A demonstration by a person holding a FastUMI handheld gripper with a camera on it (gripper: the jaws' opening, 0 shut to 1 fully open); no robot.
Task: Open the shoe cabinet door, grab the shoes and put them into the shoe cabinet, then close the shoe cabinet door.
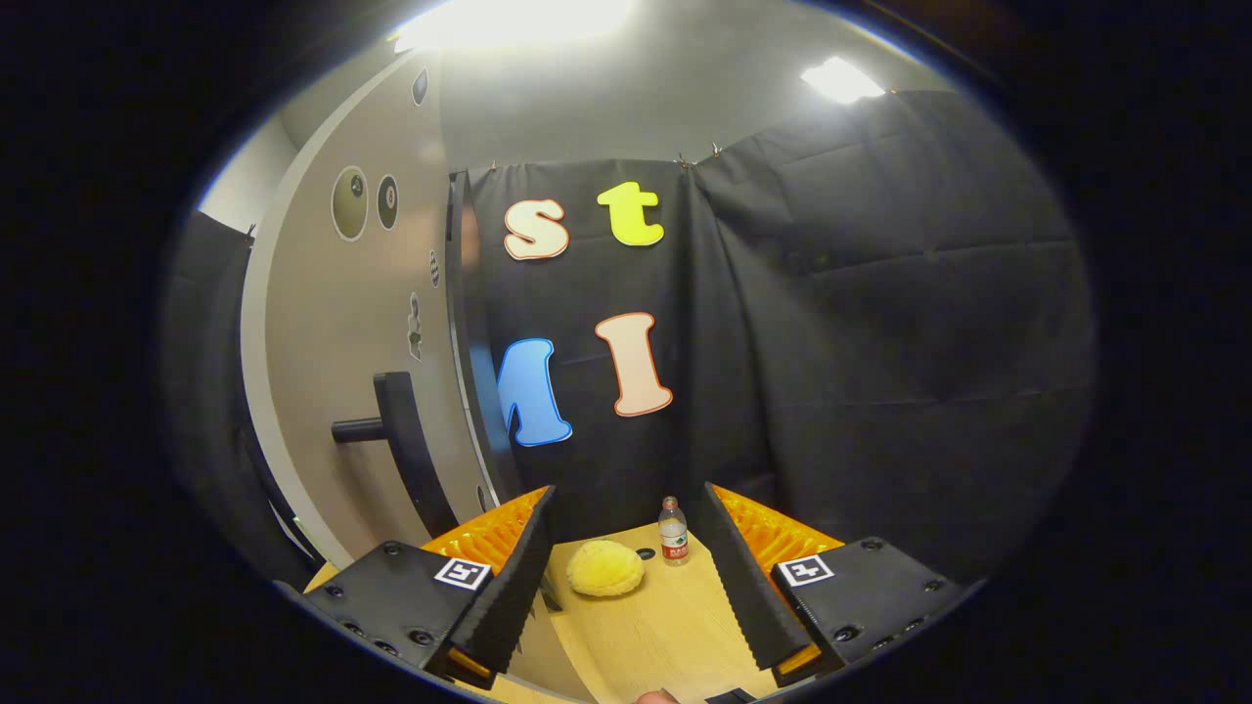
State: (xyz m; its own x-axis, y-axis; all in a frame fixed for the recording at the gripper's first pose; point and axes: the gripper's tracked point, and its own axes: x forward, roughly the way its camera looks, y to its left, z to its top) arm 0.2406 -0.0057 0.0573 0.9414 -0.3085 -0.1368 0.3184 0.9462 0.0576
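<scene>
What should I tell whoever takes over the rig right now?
Tongs: open, holding nothing, raised over the wooden table.
Cabinet door: standing to the left of the fingers, dark handle facing you; whether it is open or closed is unclear.
Yellow plush slipper: on the table between the fingers, beside a water bottle.
Done: nothing certain.
Left: pick up the slipper, place it in the cabinet, close the door.

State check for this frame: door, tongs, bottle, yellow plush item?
Door: swung open, handle facing the camera.
Tongs: open, holding nothing.
Bottle: upright on the table, capped.
Plush item: resting on the table between the fingers, untouched.
</scene>
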